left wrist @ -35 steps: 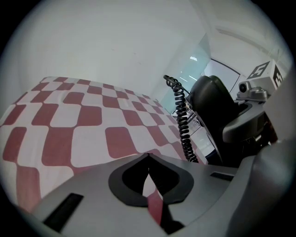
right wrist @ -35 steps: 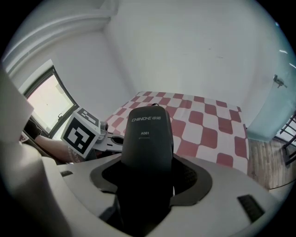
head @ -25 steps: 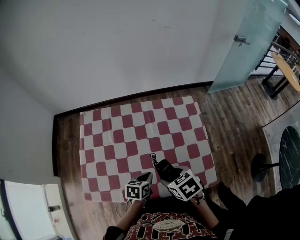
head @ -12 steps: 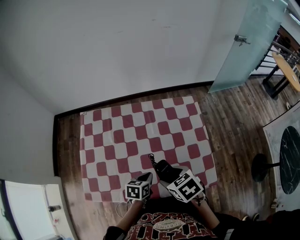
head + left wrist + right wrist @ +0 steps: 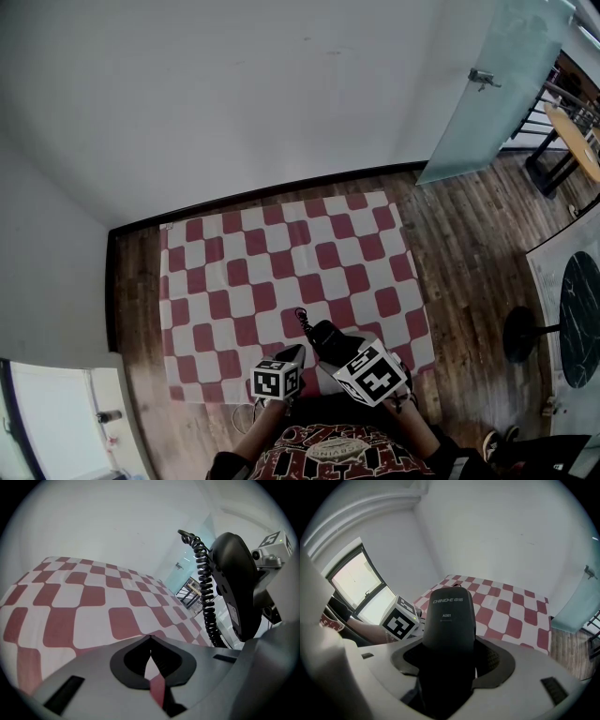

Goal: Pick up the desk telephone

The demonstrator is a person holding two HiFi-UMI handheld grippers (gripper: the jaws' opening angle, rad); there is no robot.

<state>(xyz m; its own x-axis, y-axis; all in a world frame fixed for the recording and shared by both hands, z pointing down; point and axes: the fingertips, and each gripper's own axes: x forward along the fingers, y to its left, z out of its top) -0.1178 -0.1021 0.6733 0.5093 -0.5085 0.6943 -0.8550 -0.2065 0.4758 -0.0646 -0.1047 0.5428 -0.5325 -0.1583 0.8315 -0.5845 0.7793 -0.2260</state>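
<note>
The black telephone handset [image 5: 328,337] is held above the near edge of the red-and-white checked cloth [image 5: 281,253], with my right gripper [image 5: 339,351] shut on it. In the right gripper view the handset [image 5: 450,616] stands up between the jaws of my right gripper [image 5: 451,657], its back facing me. Its coiled cord [image 5: 205,592] hangs beside the handset [image 5: 234,588] in the left gripper view. My left gripper [image 5: 296,353] hovers just left of it, shut with nothing in it; its jaws [image 5: 150,639] meet over the cloth. I see no telephone base.
The cloth lies on a wooden floor [image 5: 459,253] against a white wall. A frosted glass door [image 5: 492,84] stands at the back right. A round dark table on a pedestal [image 5: 572,314] is at the right. A shoe [image 5: 494,441] shows at the bottom right.
Both grippers and the handset have barely moved. A dark-clothed person at the bottom right has stepped out of view, leaving only a shoe.
</note>
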